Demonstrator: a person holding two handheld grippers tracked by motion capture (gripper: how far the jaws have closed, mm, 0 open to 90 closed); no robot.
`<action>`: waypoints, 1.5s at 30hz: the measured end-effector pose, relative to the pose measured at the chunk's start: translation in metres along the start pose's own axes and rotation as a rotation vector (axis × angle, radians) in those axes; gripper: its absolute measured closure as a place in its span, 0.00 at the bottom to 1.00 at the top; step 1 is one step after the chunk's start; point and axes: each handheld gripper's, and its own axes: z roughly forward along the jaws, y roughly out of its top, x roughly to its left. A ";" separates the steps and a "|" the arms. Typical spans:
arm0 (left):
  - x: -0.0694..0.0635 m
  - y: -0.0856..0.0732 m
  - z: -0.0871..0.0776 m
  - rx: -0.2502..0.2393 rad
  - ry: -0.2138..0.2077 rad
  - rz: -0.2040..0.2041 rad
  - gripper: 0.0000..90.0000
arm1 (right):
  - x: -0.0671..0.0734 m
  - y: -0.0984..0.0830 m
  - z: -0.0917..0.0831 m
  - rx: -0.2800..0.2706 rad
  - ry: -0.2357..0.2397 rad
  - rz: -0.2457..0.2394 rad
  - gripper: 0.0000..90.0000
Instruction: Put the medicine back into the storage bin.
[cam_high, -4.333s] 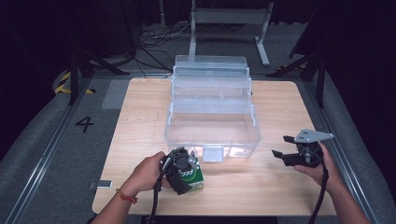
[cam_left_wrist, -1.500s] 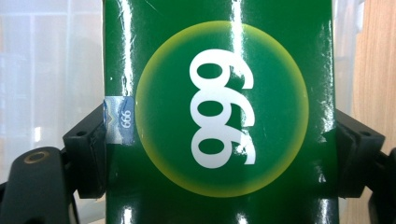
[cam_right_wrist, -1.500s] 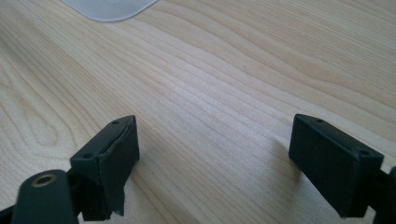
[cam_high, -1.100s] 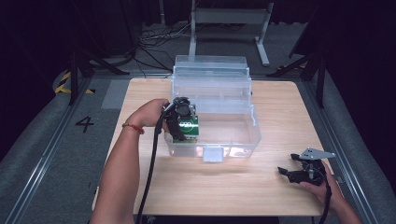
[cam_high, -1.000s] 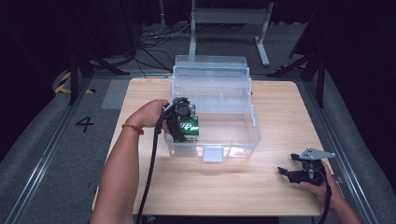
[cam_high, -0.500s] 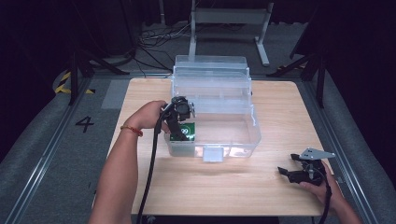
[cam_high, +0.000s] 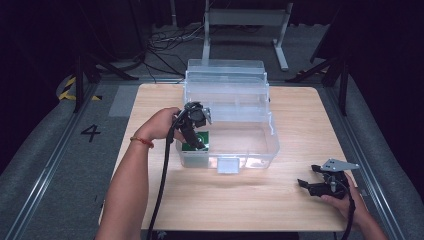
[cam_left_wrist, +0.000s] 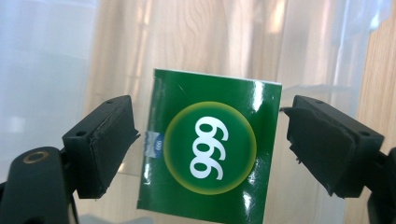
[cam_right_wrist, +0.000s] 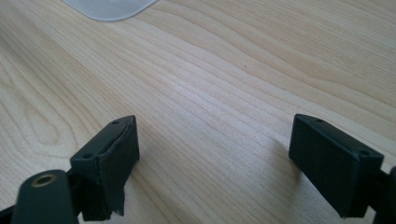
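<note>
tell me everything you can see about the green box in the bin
The green box is a small glossy carton, apparently cardboard, with a yellow-rimmed green circle bearing white "999" and a small blue-white mark at one edge. It sits inside the clear plastic bin, in its front left corner, printed face towards the left claw. That claw's jaws stand open either side of it, with gaps on both sides, touching nothing. What it rests on is hidden.

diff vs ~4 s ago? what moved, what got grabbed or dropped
The left tool carried the green box from the table's near edge forward into the clear bin's left end, then let go: its jaws now stand open either side of the box. The right tool drifted slightly nearer and stayed open. The bin stayed put.
</note>
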 end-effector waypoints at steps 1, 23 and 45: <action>0.000 0.000 0.000 0.000 0.000 0.000 0.19 | 0.000 0.000 0.000 0.000 0.000 0.000 0.18; -0.059 -0.048 -0.017 -0.247 0.155 -0.158 0.18 | -0.002 0.002 -0.001 0.023 0.014 -0.013 0.20; -0.082 -0.065 0.011 -0.301 0.133 -0.183 0.52 | -0.015 0.085 -0.025 -0.163 -0.006 -0.039 0.42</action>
